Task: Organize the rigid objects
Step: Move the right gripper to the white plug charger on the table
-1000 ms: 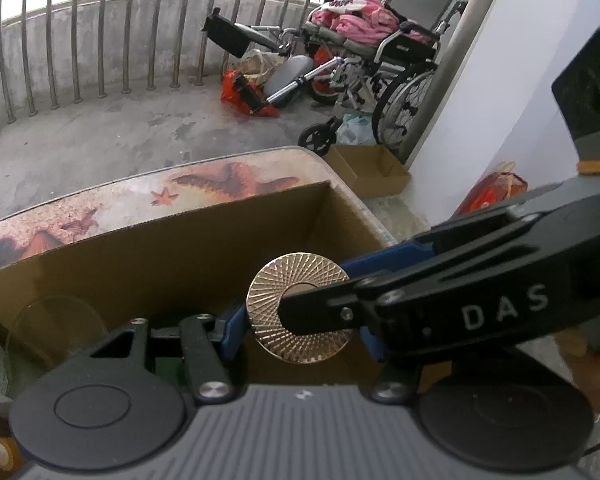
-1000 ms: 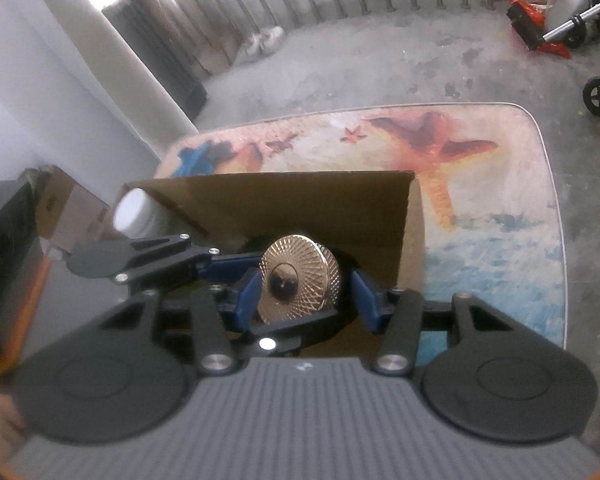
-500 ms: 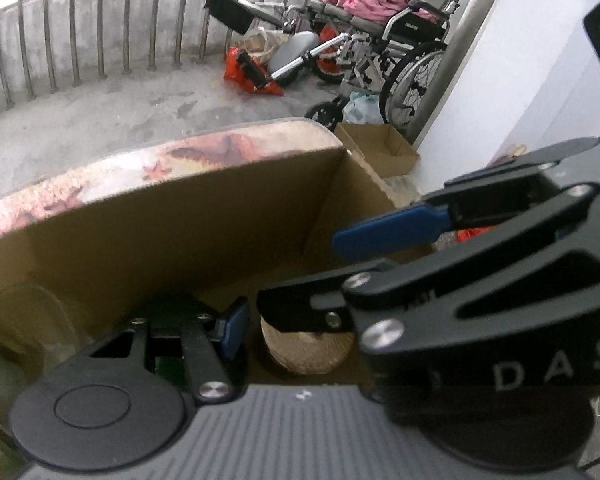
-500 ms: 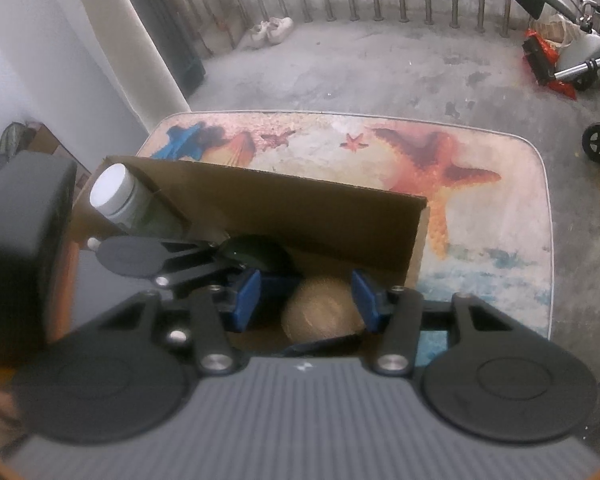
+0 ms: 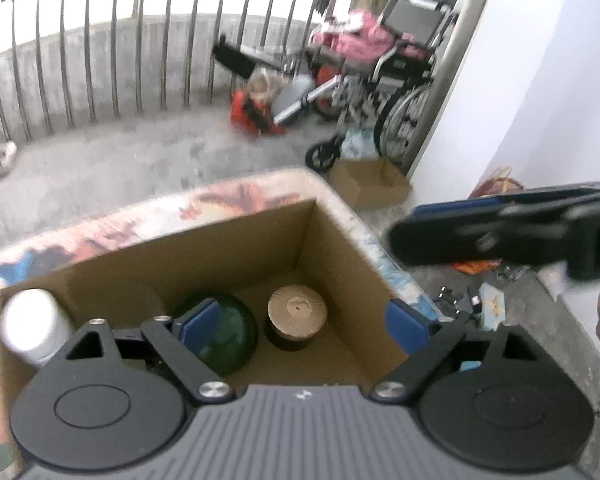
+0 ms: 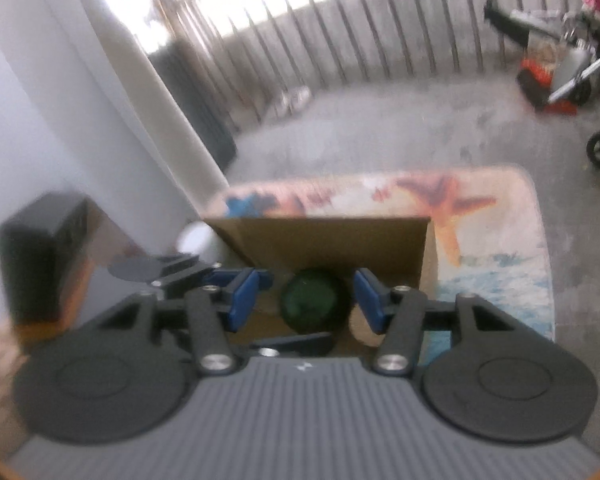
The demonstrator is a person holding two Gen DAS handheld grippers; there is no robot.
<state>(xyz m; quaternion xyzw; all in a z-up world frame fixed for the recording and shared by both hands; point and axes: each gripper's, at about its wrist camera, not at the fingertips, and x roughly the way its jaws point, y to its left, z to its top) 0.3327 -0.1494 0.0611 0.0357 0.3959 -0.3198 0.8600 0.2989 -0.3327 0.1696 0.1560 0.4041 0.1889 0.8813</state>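
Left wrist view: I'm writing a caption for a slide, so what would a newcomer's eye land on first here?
Probably the open cardboard box on the starfish-print mat, holding a gold-topped round jar, a dark green glass ball beside it and a white bottle in the left corner. Next, the wheelchair piled with pink cloth against the far railing.

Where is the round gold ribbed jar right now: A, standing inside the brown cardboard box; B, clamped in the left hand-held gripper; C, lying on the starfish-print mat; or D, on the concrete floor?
A: the round gold ribbed jar stands on the floor of the brown cardboard box, beside the dark green glass globe, with nothing gripping it.
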